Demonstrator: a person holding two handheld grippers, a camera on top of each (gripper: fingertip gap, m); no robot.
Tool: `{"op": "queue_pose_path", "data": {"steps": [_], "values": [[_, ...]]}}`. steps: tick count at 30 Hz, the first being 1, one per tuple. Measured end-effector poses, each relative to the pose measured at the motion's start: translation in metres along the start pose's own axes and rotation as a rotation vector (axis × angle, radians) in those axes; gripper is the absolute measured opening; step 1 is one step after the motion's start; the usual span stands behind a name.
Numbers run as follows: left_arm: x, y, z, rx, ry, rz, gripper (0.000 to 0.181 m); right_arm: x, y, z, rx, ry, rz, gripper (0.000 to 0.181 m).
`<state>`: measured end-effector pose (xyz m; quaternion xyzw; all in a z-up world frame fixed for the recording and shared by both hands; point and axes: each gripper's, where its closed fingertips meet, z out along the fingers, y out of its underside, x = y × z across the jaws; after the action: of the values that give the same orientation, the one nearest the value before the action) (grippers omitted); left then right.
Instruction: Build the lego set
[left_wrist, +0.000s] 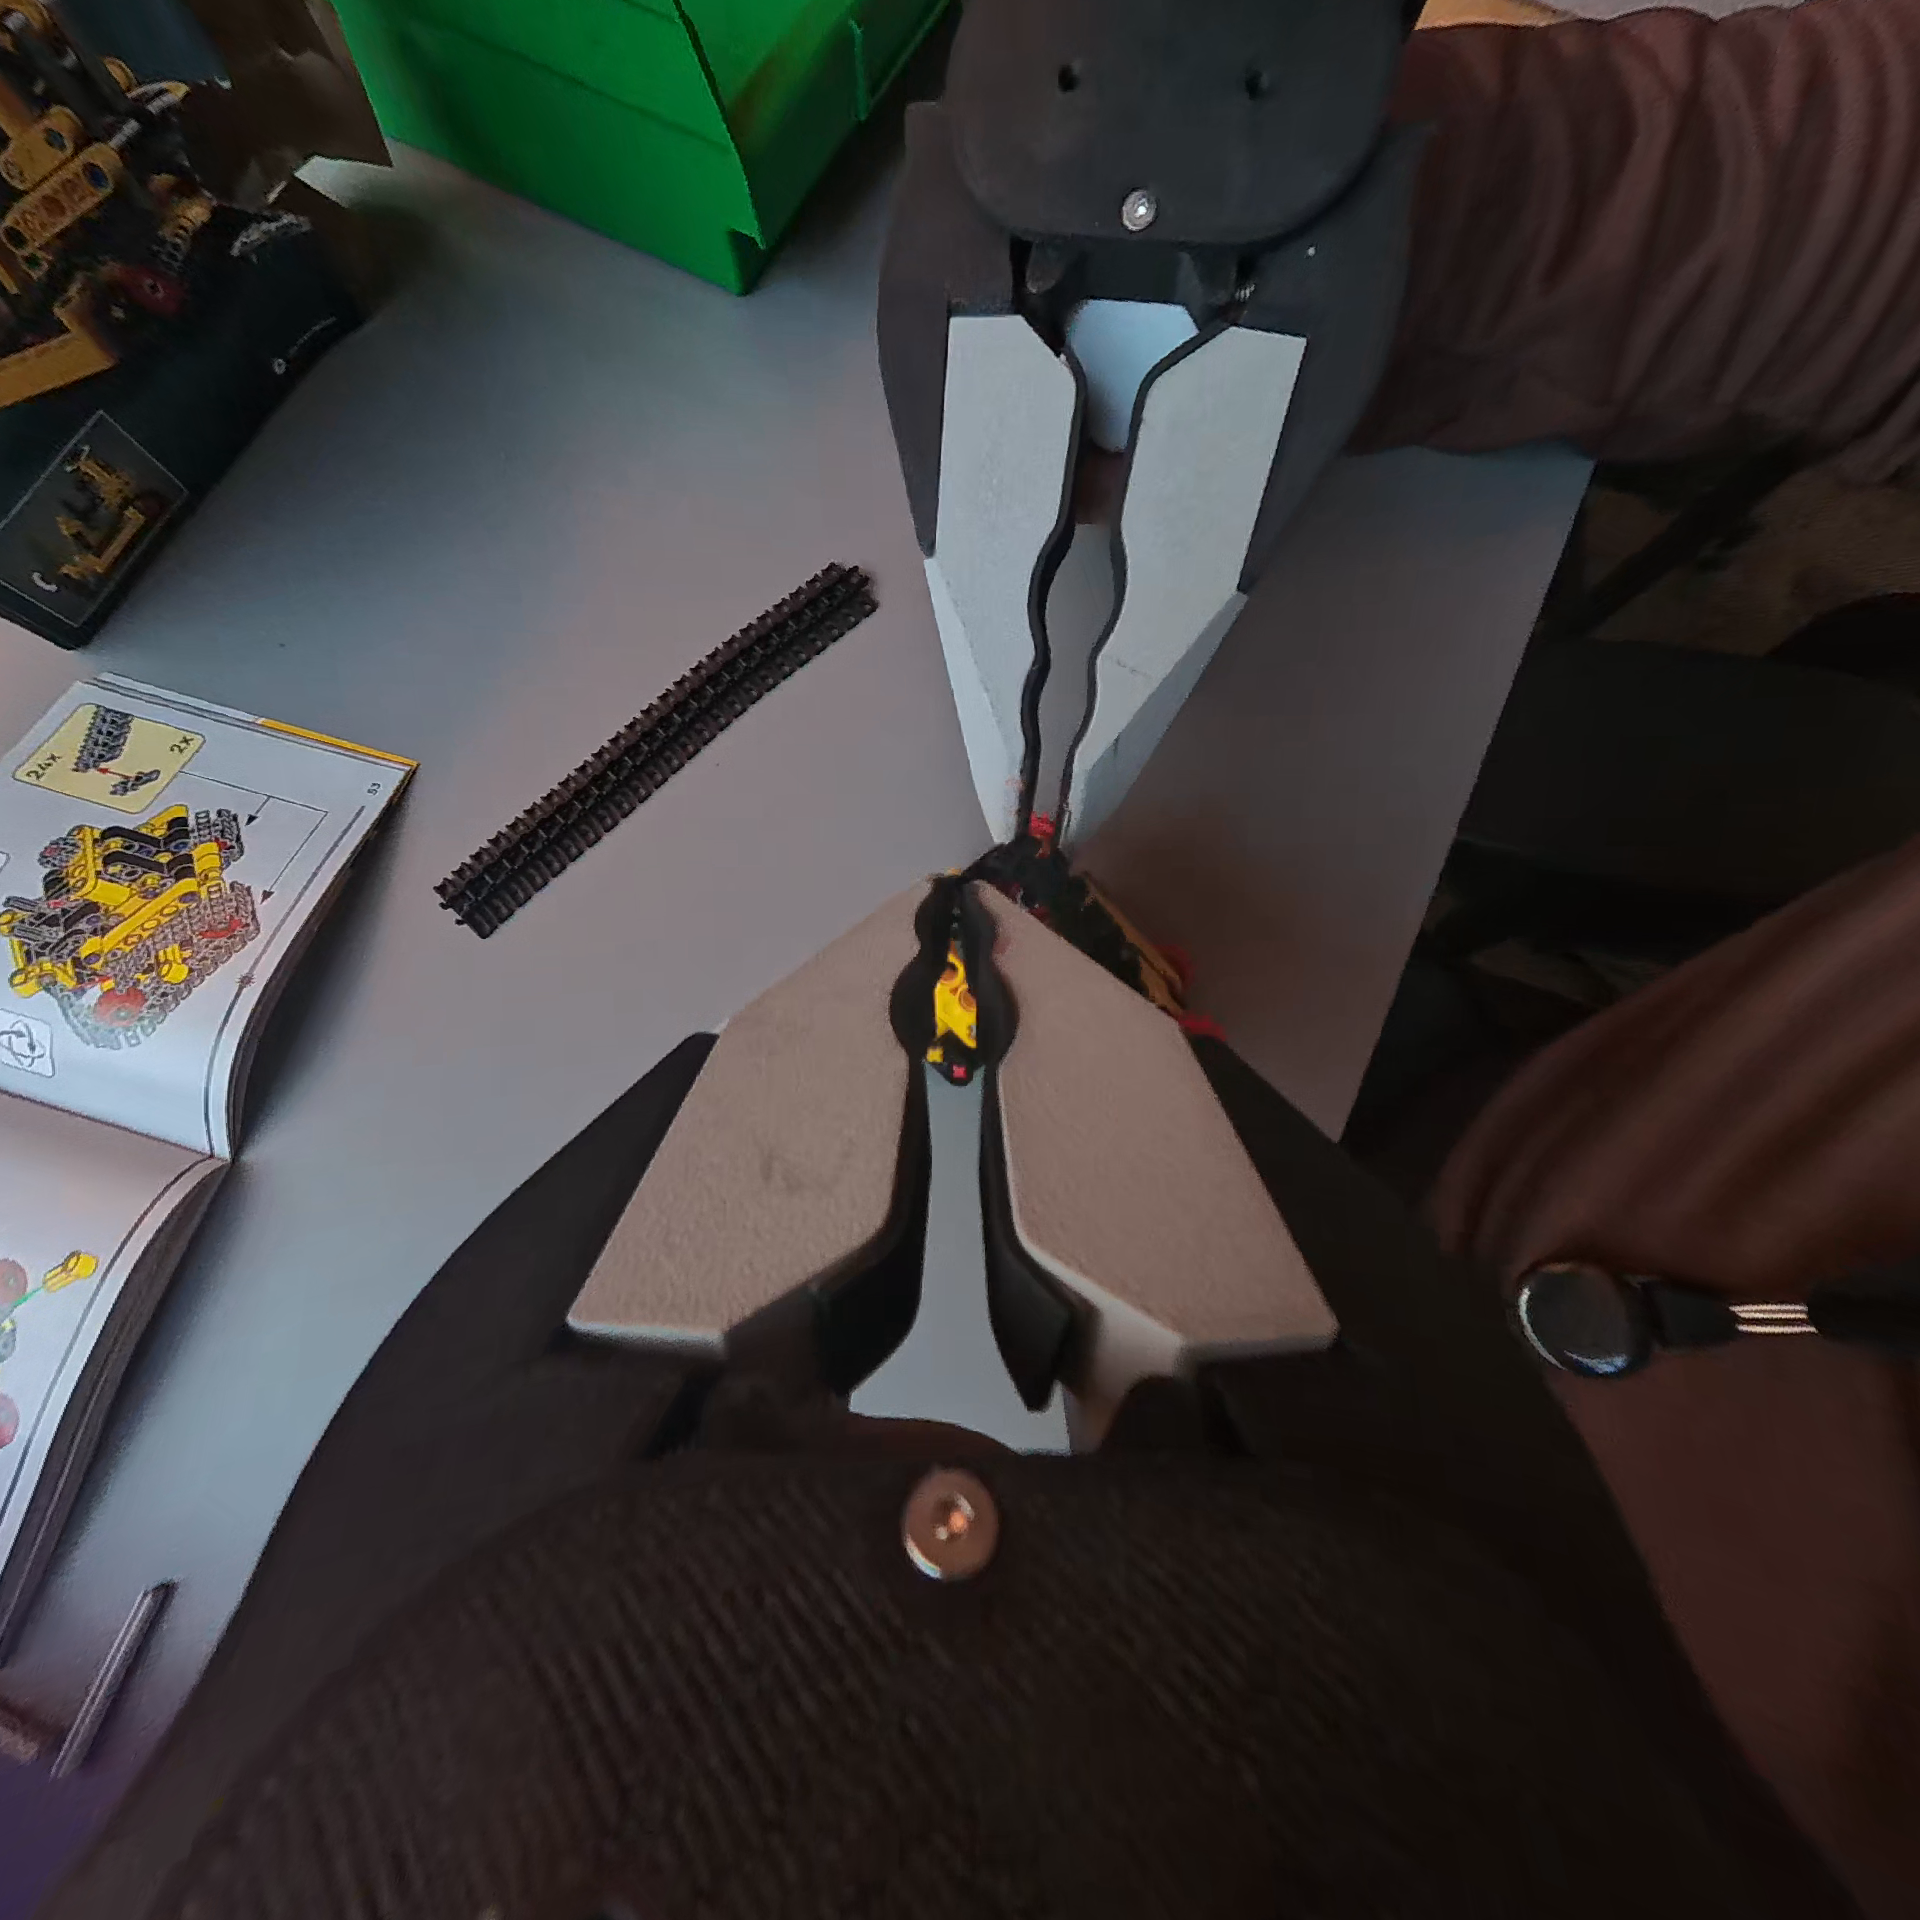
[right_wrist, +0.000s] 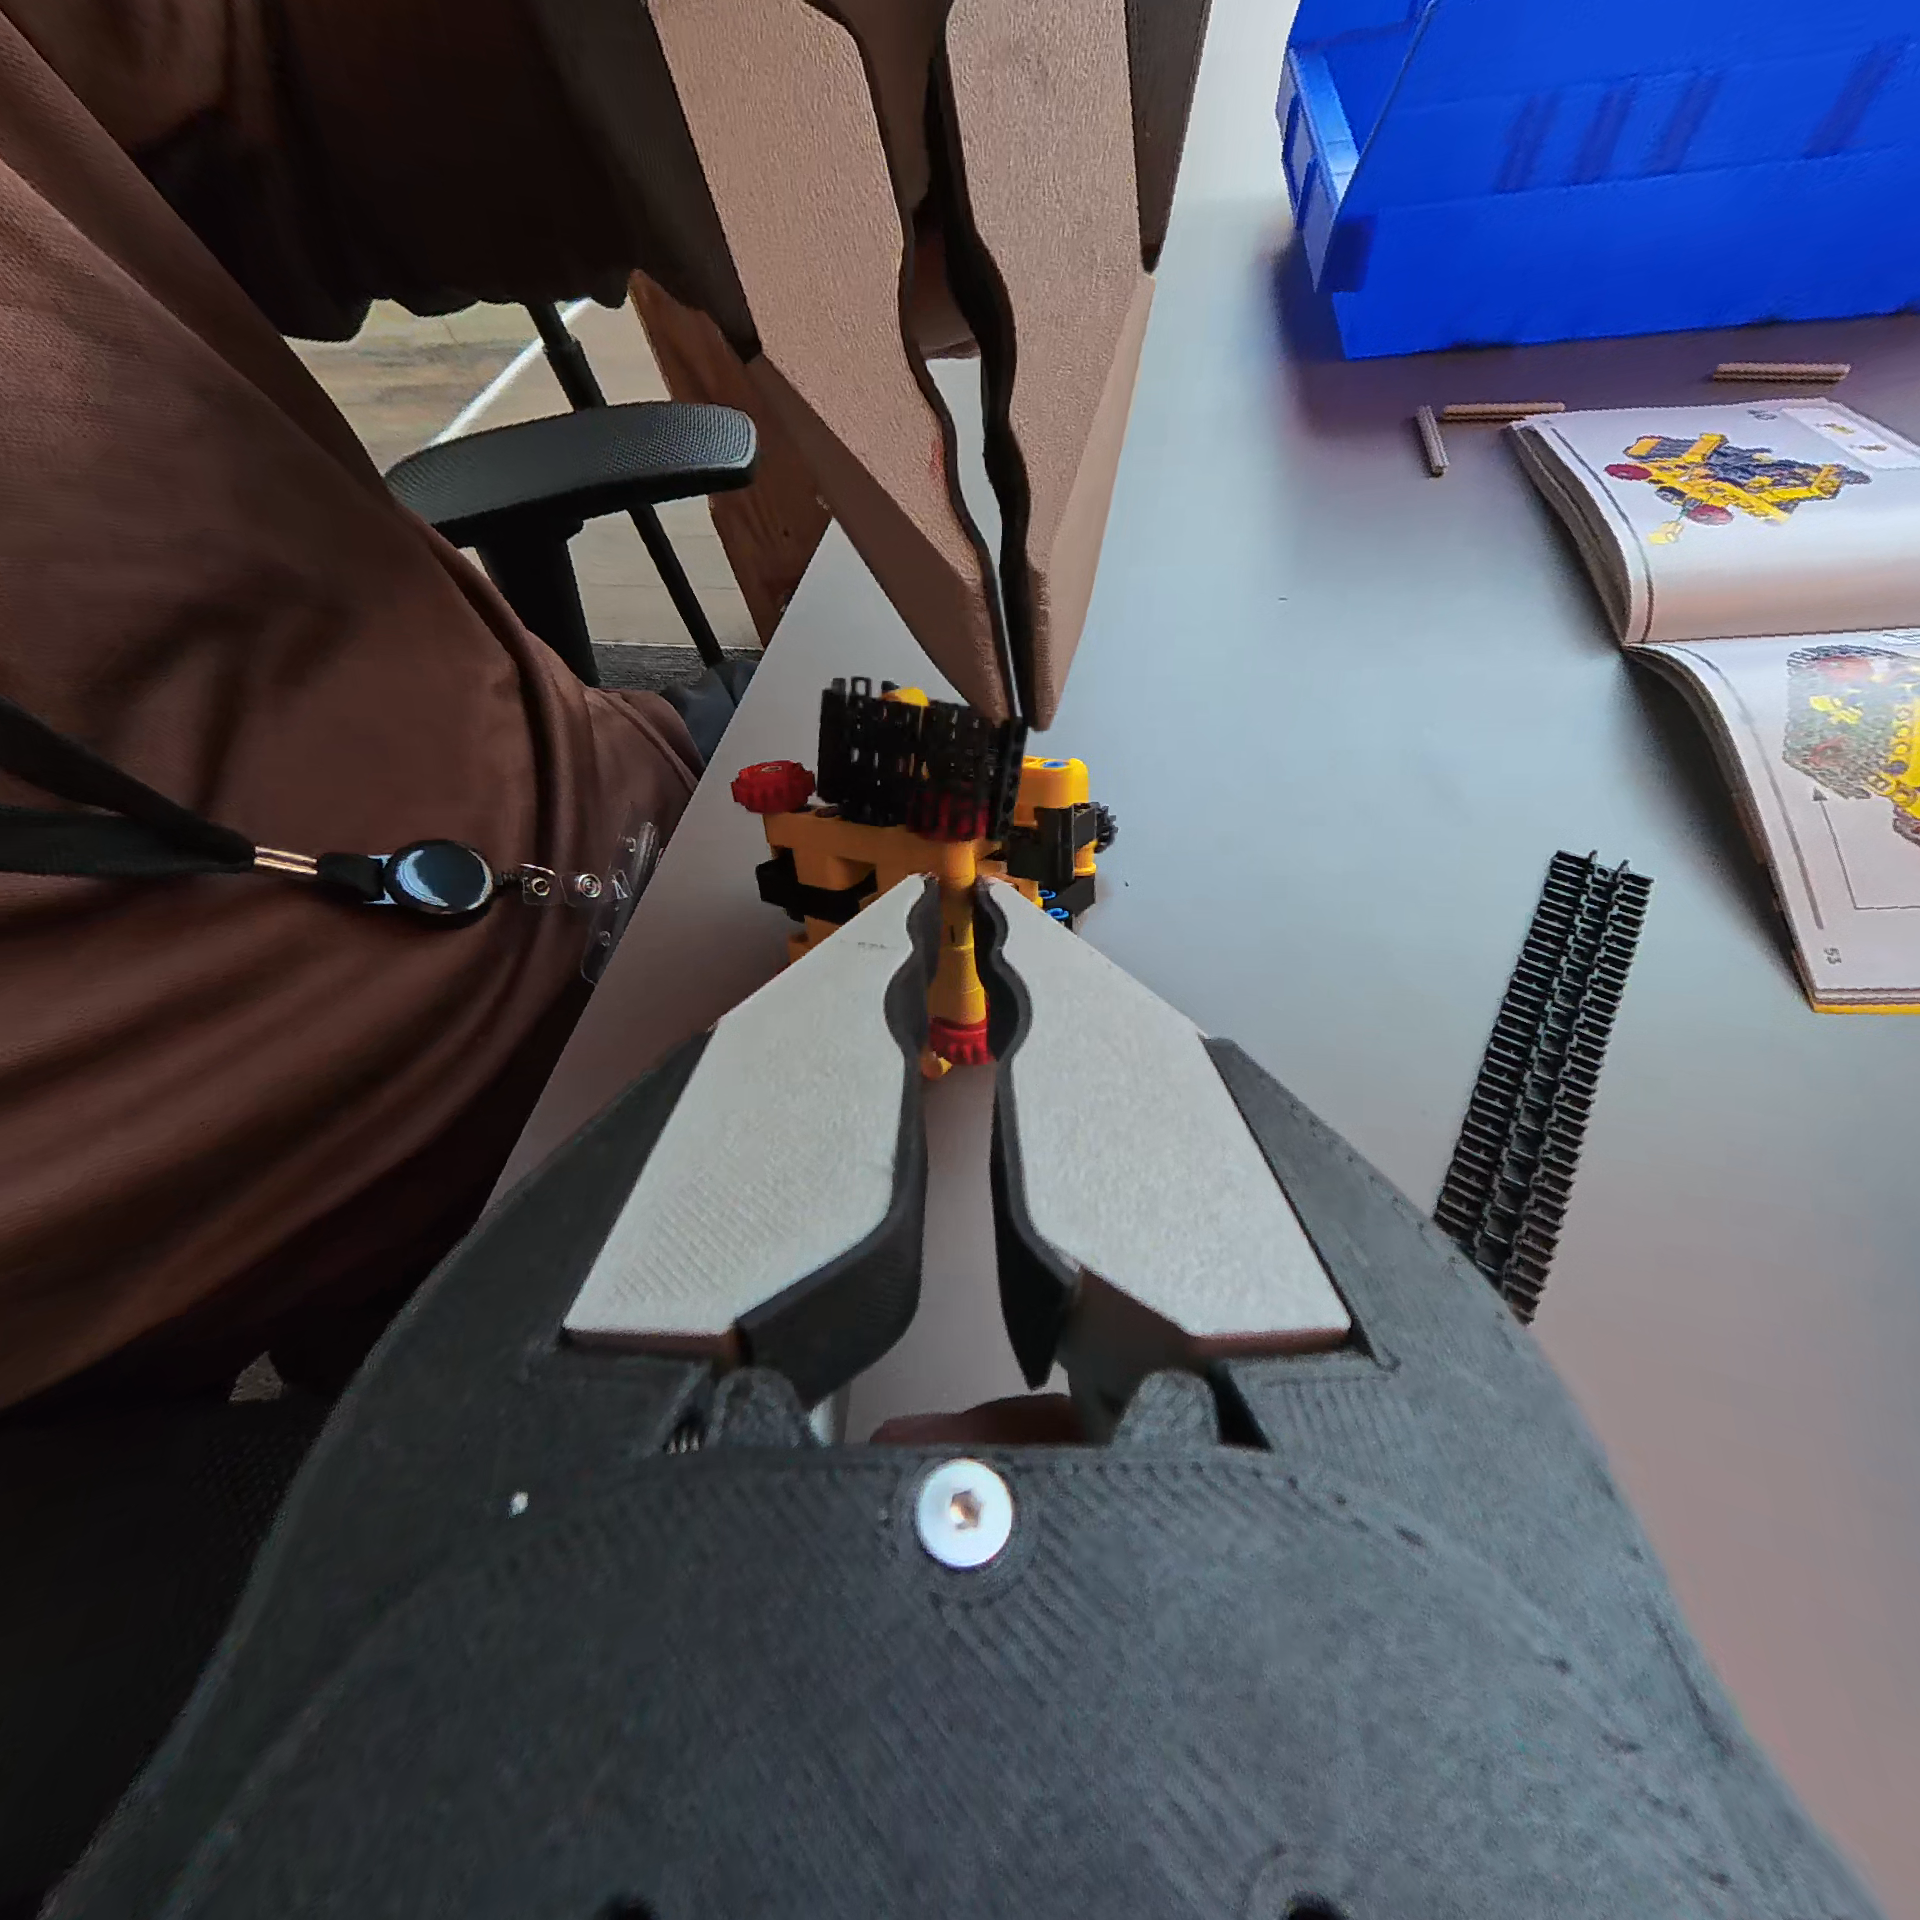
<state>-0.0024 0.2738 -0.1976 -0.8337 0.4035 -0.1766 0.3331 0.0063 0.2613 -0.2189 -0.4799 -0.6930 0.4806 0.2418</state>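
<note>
Yellow, black and red lego model (right_wrist: 935, 821), black ridged track strip (left_wrist: 655, 750), green box (left_wrist: 644, 125), blue bin (right_wrist: 1600, 177), grey table (left_wrist: 582, 468), brown sleeve (right_wrist: 239, 727).

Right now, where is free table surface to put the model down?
Bare grey table lies between the black toothed track strip and the green plastic bin. More lies between the strip and the yellow-black lego model. Around the open instruction booklet it is crowded.

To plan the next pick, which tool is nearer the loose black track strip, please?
Right: the right tool lies just beside the track strip; the left tool sits farther, across the model.
</note>
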Motion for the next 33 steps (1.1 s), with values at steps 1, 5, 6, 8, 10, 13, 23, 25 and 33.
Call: {"op": "queue_pose_path", "data": {"steps": [1, 5, 6, 8, 10, 13, 23, 25, 33], "values": [[0.0, 0.0, 0.0, 0.003, 0.003, 0.0, 0.0, -0.001, 0.0, 0.001, 0.002, -0.006, 0.004, 0.002], [0.0, -0.001, 0.0, 0.009, 0.005, 0.0, 0.0, -0.001, -0.001, 0.002, 0.008, -0.007, 0.012, 0.002], [0.0, -0.001, 0.0, 0.007, 0.0, 0.004, 0.0, -0.001, -0.001, 0.002, 0.009, -0.009, 0.015, 0.002], [0.0, -0.001, -0.001, 0.005, -0.021, 0.019, 0.0, 0.0, -0.002, 0.003, 0.012, -0.008, 0.022, 0.002], [0.0, 0.0, -0.001, 0.004, -0.039, 0.033, 0.0, -0.001, -0.002, 0.004, 0.012, -0.01, 0.025, 0.002], [-0.002, -0.003, -0.002, 0.019, -0.074, 0.05, 0.0, -0.001, -0.003, 0.005, 0.012, -0.001, 0.013, 0.001], [0.001, 0.001, 0.001, -0.009, -0.092, 0.101, 0.0, 0.0, -0.005, 0.004, 0.023, 0.012, 0.007, 0.0], [0.002, 0.006, 0.001, -0.038, -0.096, 0.114, 0.0, 0.0, -0.003, 0.005, 0.013, 0.012, 0.005, 0.0], [0.017, 0.006, -0.003, -0.027, -0.038, 0.104, 0.004, 0.001, 0.002, 0.006, -0.011, 0.015, 0.007, 0.004]]}}
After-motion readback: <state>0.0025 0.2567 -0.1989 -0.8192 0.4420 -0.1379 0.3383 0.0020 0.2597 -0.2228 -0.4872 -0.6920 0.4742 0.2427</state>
